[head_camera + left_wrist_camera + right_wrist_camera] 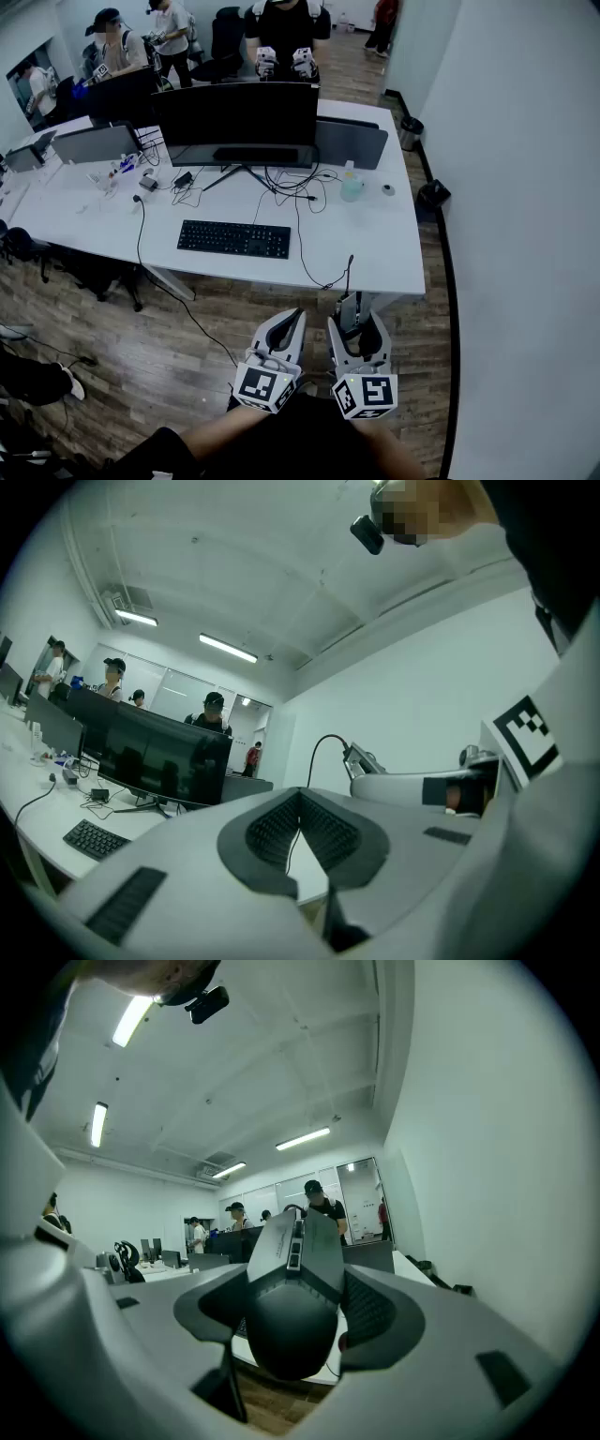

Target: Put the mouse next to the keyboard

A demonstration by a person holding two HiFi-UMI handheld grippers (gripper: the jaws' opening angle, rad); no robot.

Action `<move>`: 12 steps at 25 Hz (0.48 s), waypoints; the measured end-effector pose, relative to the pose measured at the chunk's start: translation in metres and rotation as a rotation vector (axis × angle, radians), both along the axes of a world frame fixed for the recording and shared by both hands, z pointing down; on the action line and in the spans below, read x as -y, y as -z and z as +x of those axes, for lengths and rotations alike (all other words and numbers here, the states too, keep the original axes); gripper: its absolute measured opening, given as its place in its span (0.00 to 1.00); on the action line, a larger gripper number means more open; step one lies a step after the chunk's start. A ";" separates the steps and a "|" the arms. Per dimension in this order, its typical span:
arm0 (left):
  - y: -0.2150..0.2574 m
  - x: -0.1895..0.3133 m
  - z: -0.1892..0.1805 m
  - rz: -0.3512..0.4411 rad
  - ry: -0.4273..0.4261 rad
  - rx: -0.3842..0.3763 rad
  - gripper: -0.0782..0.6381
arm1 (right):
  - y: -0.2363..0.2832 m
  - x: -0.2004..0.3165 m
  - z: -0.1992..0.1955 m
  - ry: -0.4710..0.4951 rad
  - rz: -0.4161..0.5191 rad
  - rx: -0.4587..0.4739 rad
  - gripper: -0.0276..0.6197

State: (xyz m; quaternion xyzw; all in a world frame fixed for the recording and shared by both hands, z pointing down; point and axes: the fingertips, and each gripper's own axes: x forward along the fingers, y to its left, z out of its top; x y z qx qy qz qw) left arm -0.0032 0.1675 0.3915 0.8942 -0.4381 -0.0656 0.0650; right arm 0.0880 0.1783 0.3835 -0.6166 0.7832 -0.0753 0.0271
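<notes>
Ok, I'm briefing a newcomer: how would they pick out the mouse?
Look below the white desk's near edge at the two grippers. The black mouse sits clamped in the right gripper, its cable running up to the desk; the left gripper is empty.

Dark monitor [236,117] and clear bottle [351,185] stand on white desk [375,253].

Nearest the camera are two tools: the left hand-held gripper [292,319] and the right hand-held gripper [356,317]. There is one mouse [291,1309], one keyboard [234,238] and one small bottle [351,184]. Three screens stand on the counter [375,253]: one wide dark monitor [236,122], one grey left screen [94,143] and one grey right screen [352,142]. Two bins sit by the wall, a far bin [411,131] and a near bin [433,195]. Five people stand beyond: a person in black [286,28], a person in a cap [114,42], a person in white [172,23], a person at far left [42,89] and a person in red [384,19].
</notes>
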 end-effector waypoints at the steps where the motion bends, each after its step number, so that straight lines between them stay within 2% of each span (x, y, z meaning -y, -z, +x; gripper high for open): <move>1: 0.000 0.001 -0.001 0.001 0.000 0.000 0.11 | -0.001 0.001 -0.001 -0.001 -0.001 0.001 0.52; 12: 0.003 -0.002 -0.004 0.018 0.024 0.004 0.11 | 0.003 0.002 -0.001 0.030 0.027 0.018 0.52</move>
